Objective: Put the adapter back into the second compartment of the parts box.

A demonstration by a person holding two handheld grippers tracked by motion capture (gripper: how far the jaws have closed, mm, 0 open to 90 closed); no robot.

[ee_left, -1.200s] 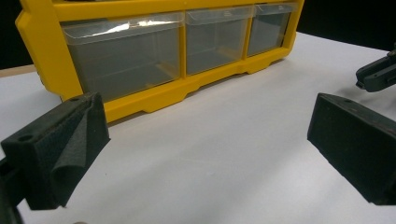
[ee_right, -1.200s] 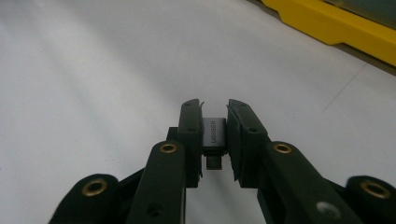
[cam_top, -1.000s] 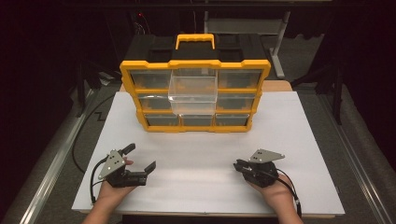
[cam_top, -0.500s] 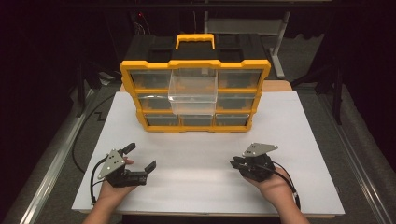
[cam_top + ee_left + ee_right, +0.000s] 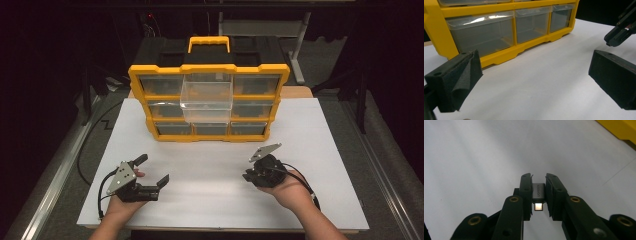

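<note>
Pinching a small grey metal USB adapter (image 5: 538,192) between the nearly closed pads of the right gripper (image 5: 538,195), above the white table sheet (image 5: 210,200). Judging it light, rigid, smooth and prone to slipping; gripping flat sides, plug protruding. Resting left gripper (image 5: 150,172) wide open, empty.

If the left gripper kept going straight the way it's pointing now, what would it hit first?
Probably the yellow drawer cabinet: the open left gripper faces its bottom row of clear drawers across bare white tabletop. Depth is unclear.
</note>
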